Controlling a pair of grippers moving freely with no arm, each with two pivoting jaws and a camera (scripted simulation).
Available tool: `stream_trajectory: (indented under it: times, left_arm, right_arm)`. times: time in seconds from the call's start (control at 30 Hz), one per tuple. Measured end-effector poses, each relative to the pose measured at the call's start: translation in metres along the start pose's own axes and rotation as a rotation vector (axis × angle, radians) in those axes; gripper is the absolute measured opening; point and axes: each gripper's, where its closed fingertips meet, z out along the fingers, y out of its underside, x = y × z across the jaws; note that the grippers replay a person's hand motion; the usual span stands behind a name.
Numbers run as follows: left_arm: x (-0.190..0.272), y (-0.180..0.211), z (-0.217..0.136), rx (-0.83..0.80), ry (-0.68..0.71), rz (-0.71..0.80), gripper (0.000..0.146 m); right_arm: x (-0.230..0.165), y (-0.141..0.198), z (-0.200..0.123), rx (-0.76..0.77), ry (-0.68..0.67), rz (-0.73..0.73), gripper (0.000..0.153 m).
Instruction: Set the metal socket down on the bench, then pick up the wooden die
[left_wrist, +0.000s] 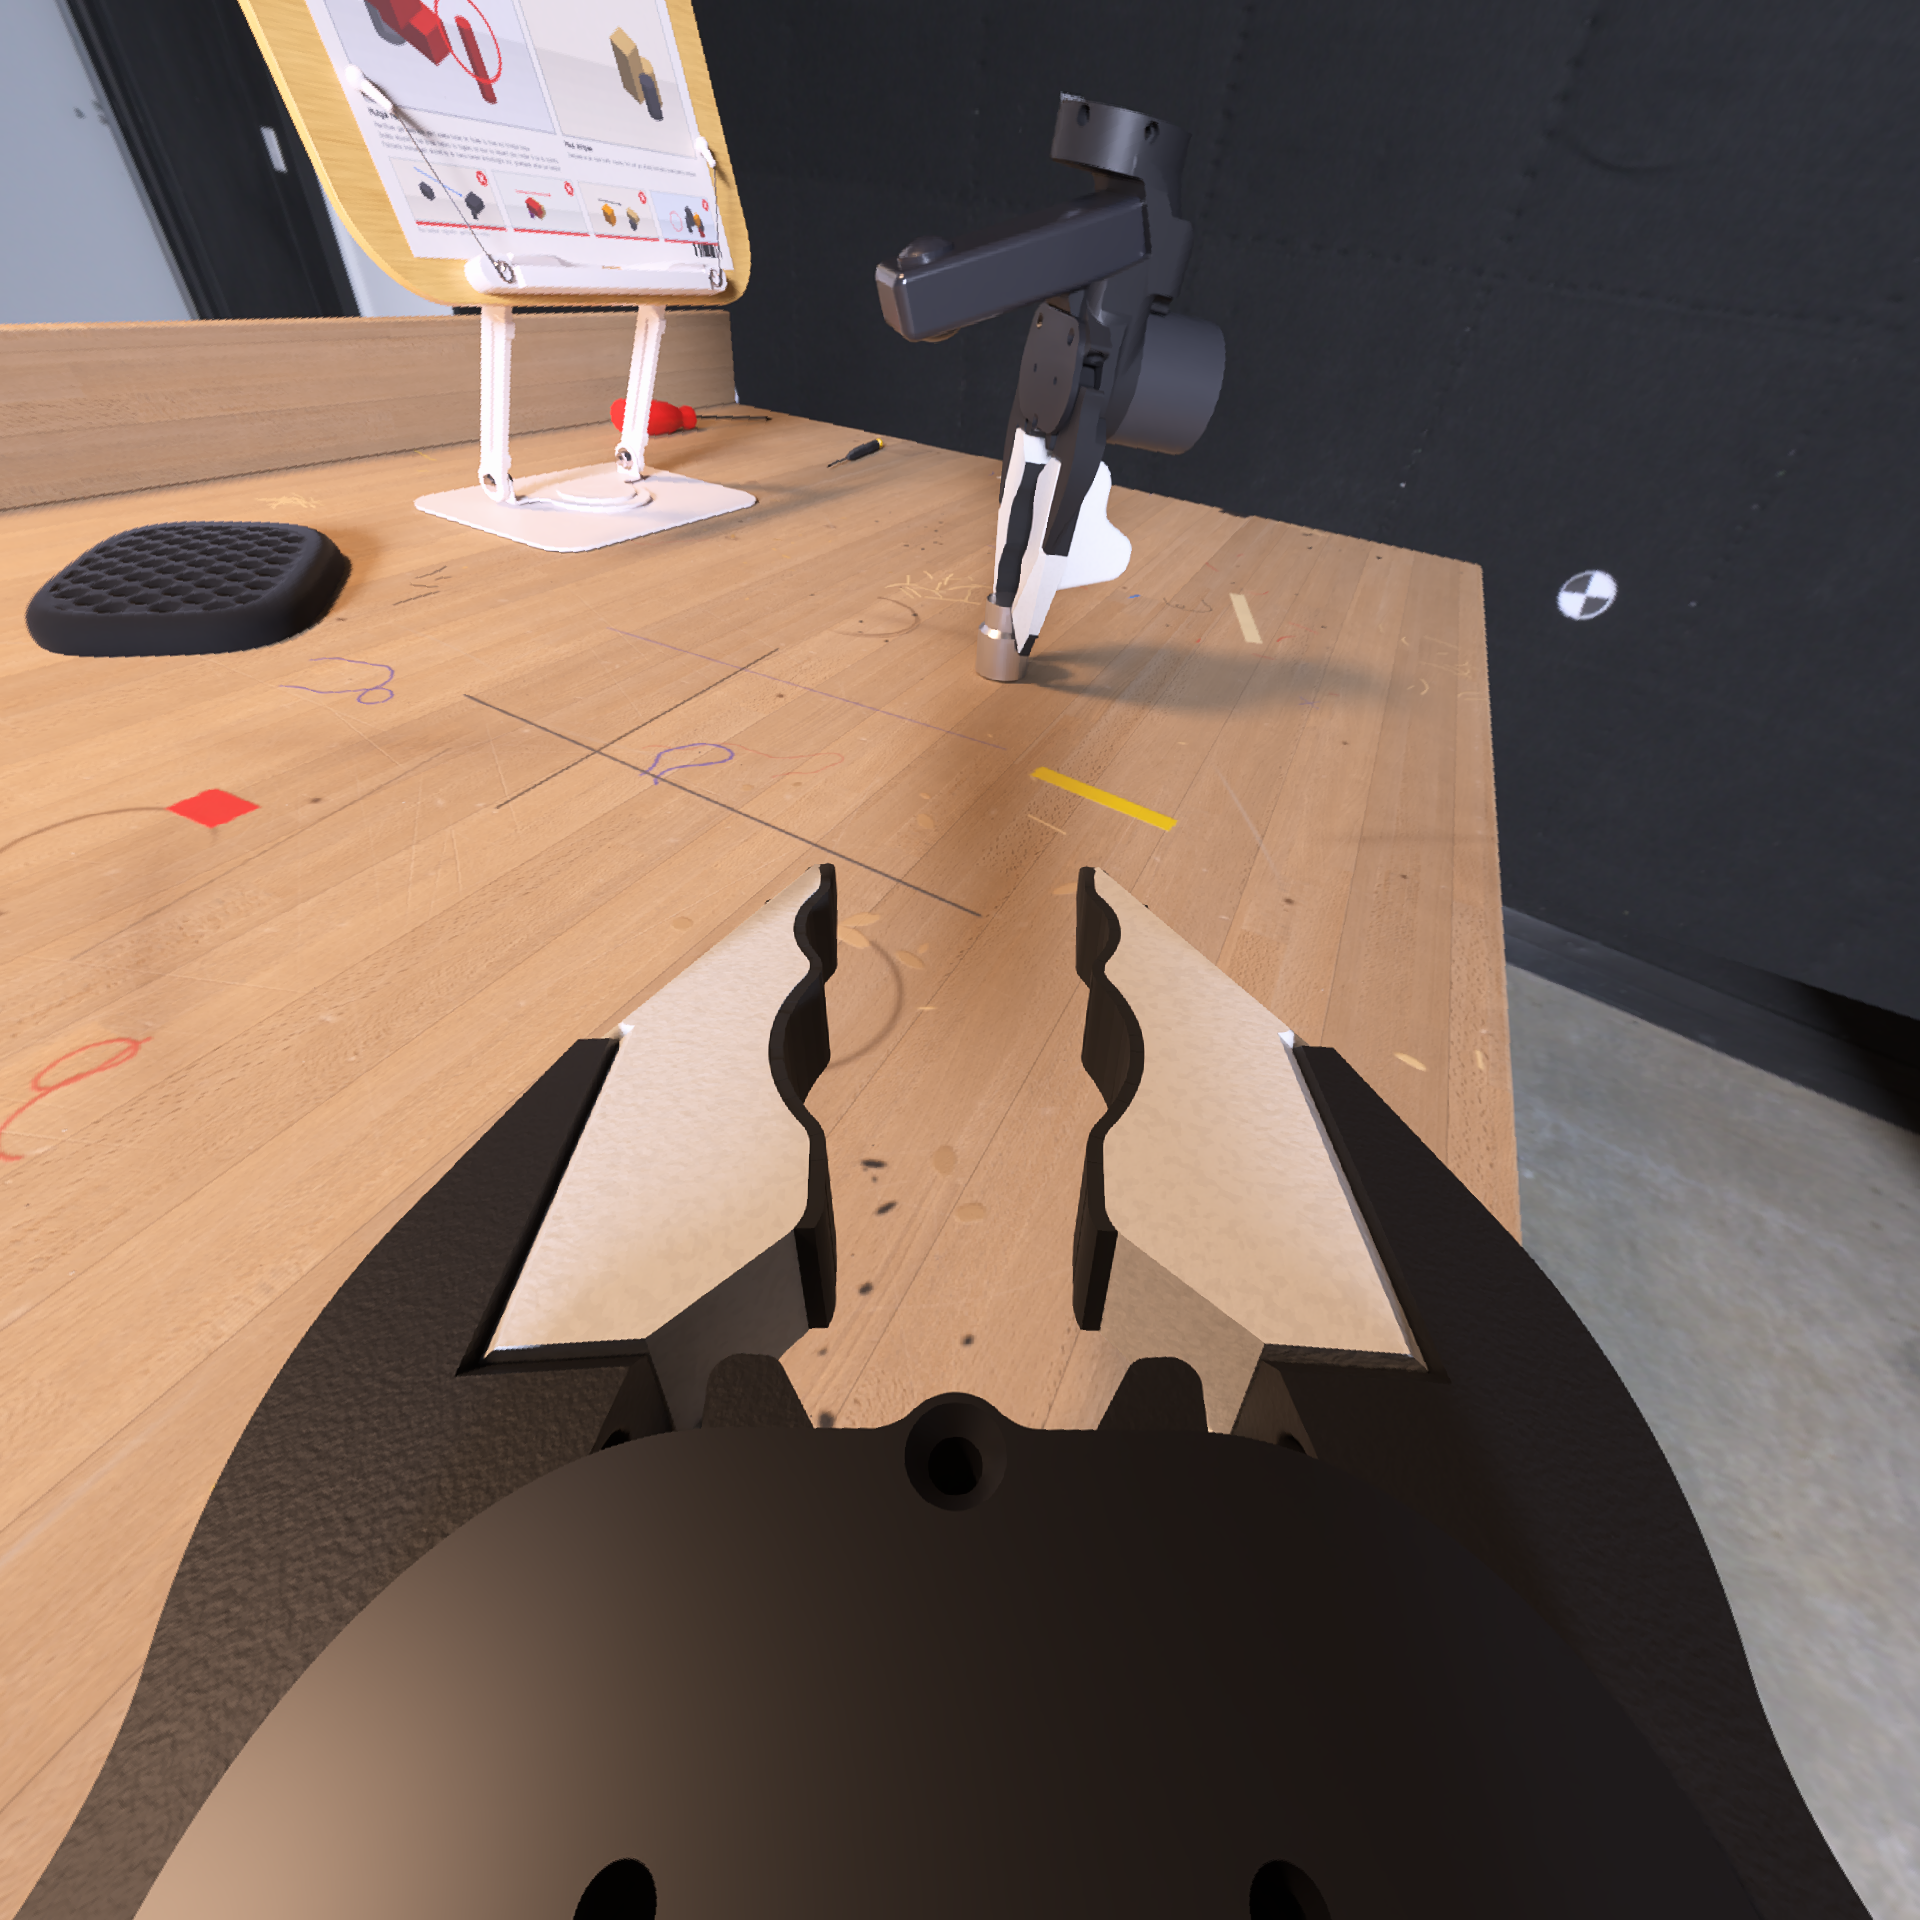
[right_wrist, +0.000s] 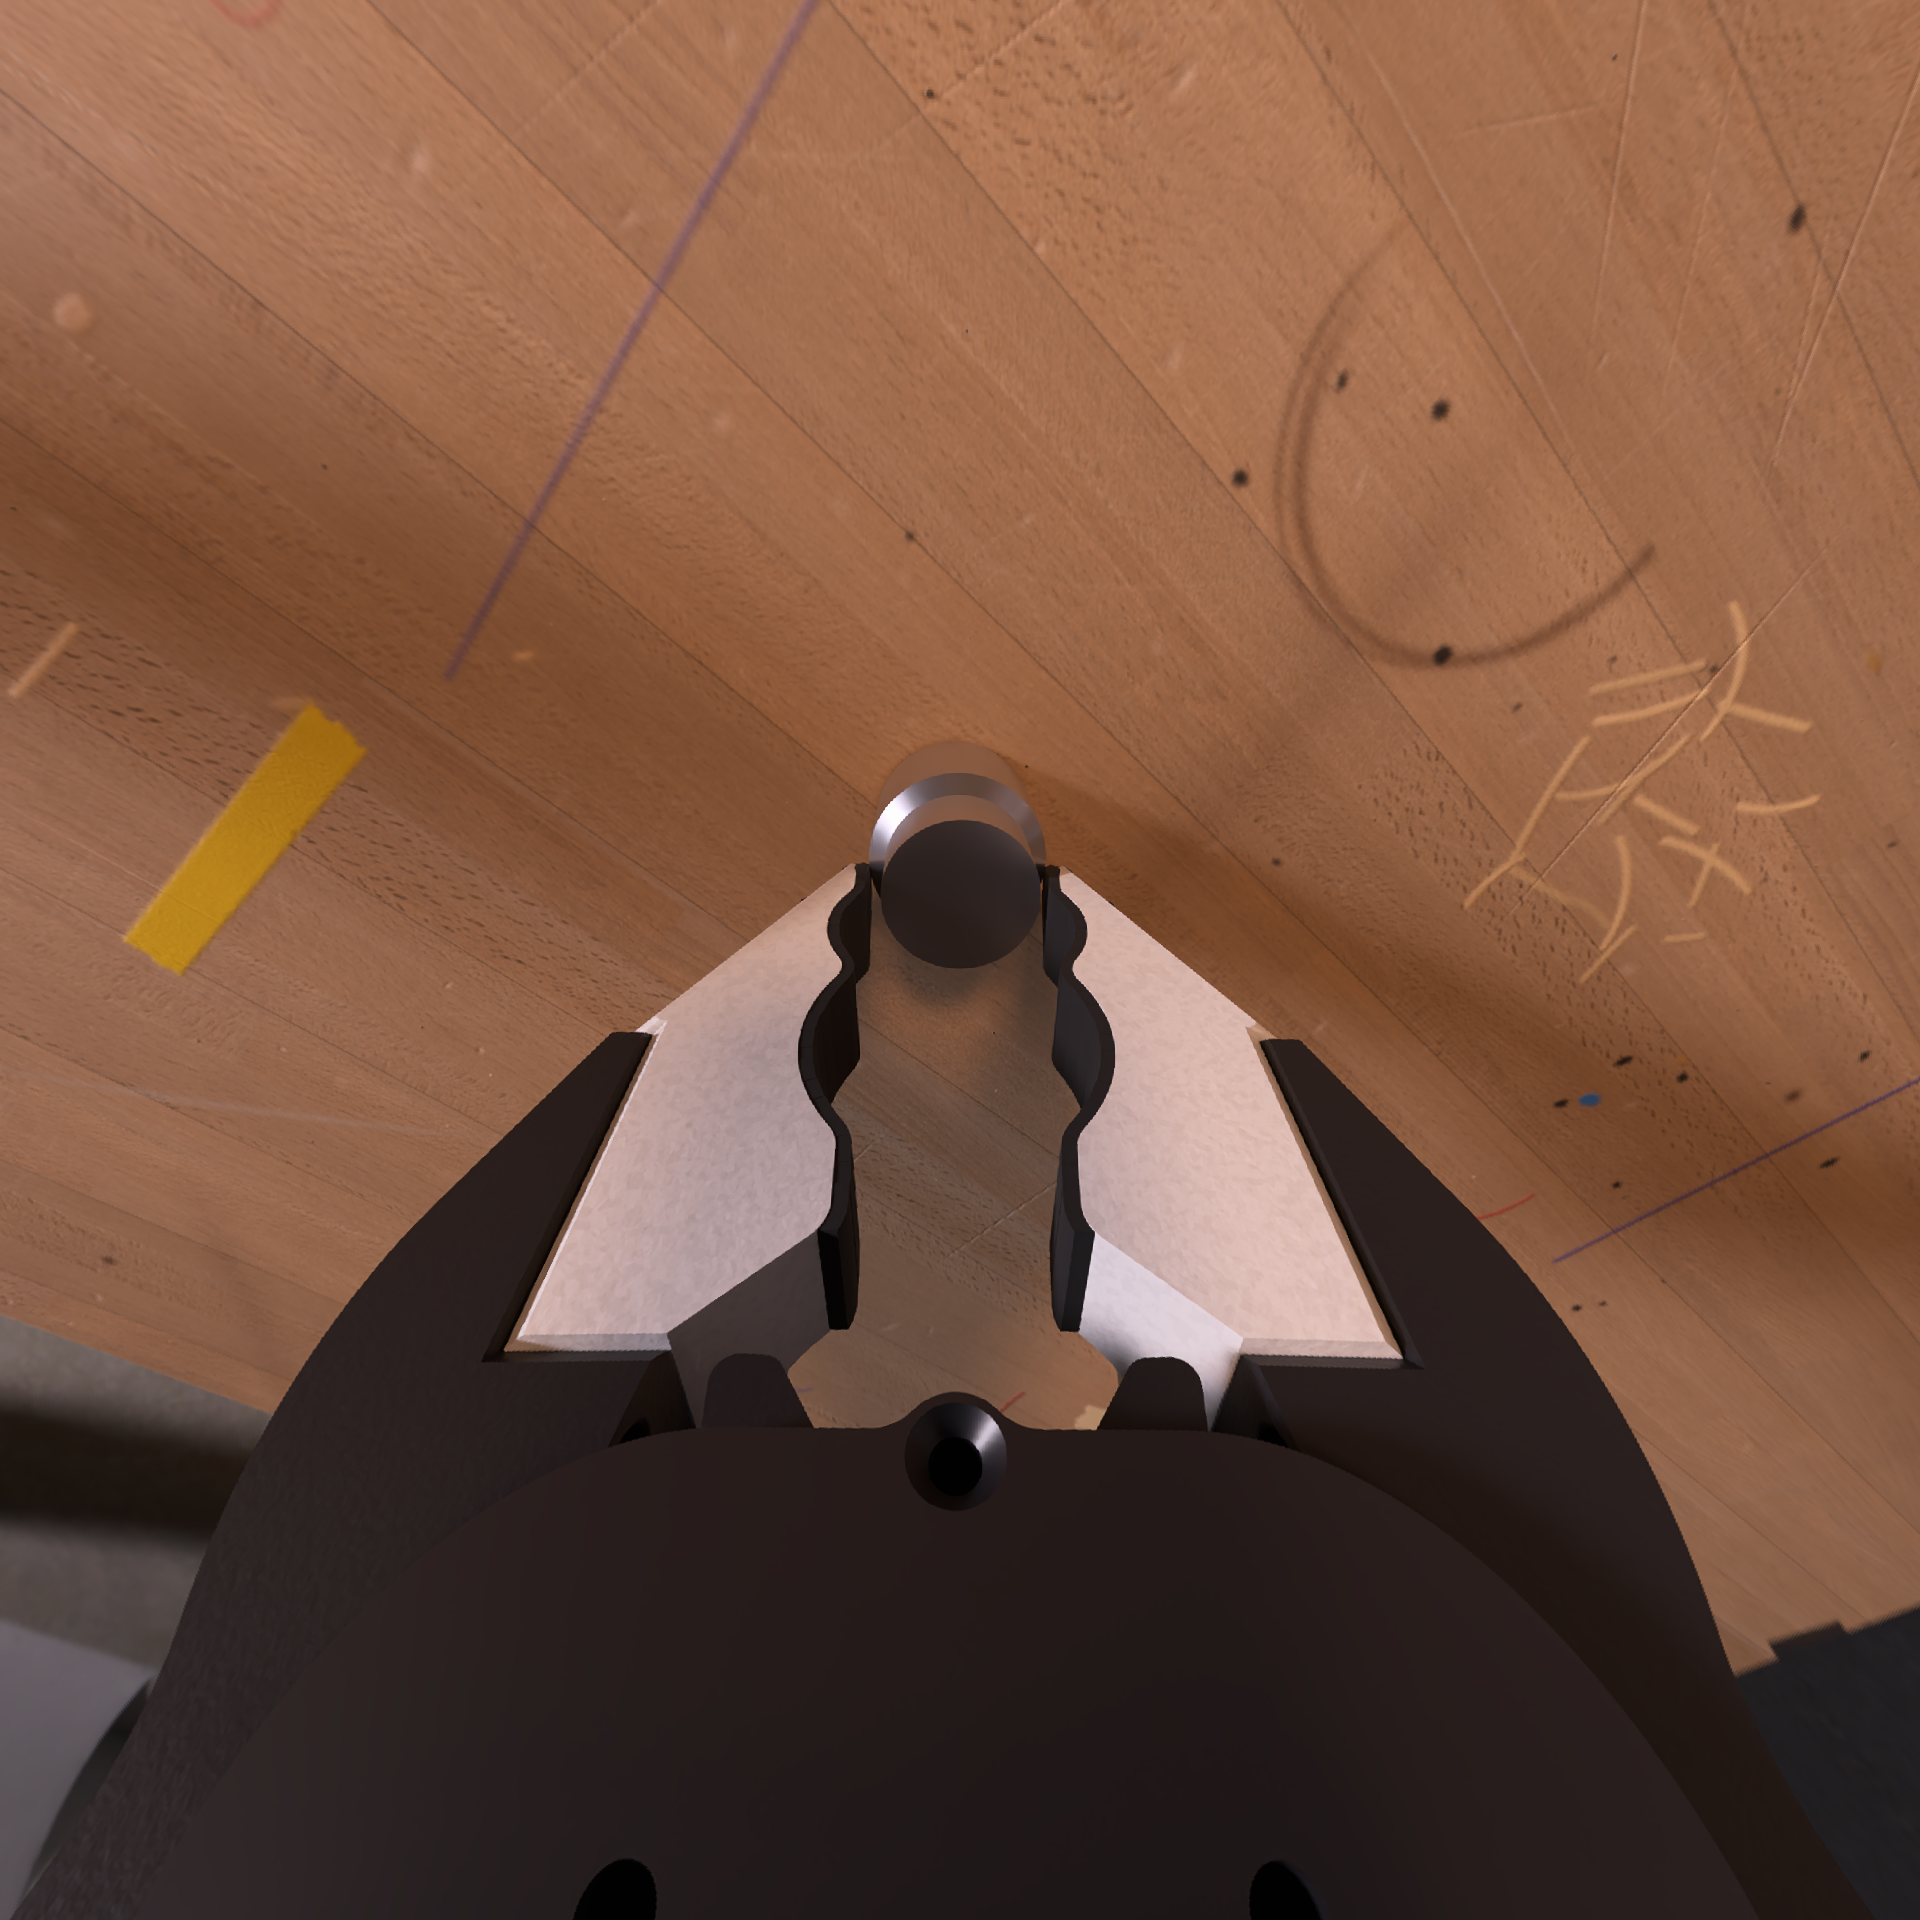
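Observation:
The metal socket (right_wrist: 956, 909) is a short silver cylinder that stands upright on the wooden bench (right_wrist: 1143, 312). My right gripper (right_wrist: 954, 881) points down at it, and its fingertips are closed on the socket's upper part. In the left wrist view the socket (left_wrist: 997, 652) rests on the bench under the right gripper (left_wrist: 1023, 623), far ahead. My left gripper (left_wrist: 956, 883) is open and empty, low over the bench (left_wrist: 623, 935) near its front. No wooden die shows in either view.
A black honeycomb mat (left_wrist: 187, 587) lies at the far left. A white stand with an instruction board (left_wrist: 540, 156) stands at the back, with a red object (left_wrist: 655, 416) and a small screwdriver (left_wrist: 857, 452) behind it. Yellow tape (left_wrist: 1101, 798) and a red patch (left_wrist: 213, 807) mark the bench. The bench's edge (left_wrist: 1496, 935) runs on the right.

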Motion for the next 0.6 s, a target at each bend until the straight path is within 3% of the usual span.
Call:
stream_trajectory:
  times: [0.13, 0.23, 0.27, 0.47, 0.53, 0.6]
  left_arm:
    - [0.0, 0.001, -0.001, -0.007, -0.004, 0.017, 0.049]
    - [0.0, 0.001, -0.001, -0.015, -0.004, 0.011, 0.051]
    - [0.0, 0.0, -0.002, -0.014, -0.003, 0.007, 0.052]
    - [0.0, 0.0, -0.004, -0.019, -0.006, -0.026, 0.053]
    - [-0.002, 0.0, -0.005, -0.021, -0.014, -0.035, 0.054]
    - [-0.007, 0.003, -0.006, -0.032, -0.033, -0.048, 0.053]
  right_arm:
    - [0.001, 0.0, 0.001, -0.028, -0.002, 0.009, 0.033]
    - [0.001, -0.004, -0.013, 0.052, -0.011, 0.014, 0.033]
    - [0.003, -0.005, -0.027, 0.104, 0.01, 0.015, 0.045]
    - [0.016, 0.002, -0.156, 0.661, 0.263, 0.154, 0.053]
    - [0.008, 0.01, -0.173, 0.861, 0.291, 0.25, 0.054]
    - [-0.012, 0.021, -0.165, 1.021, 0.245, 0.367, 0.054]
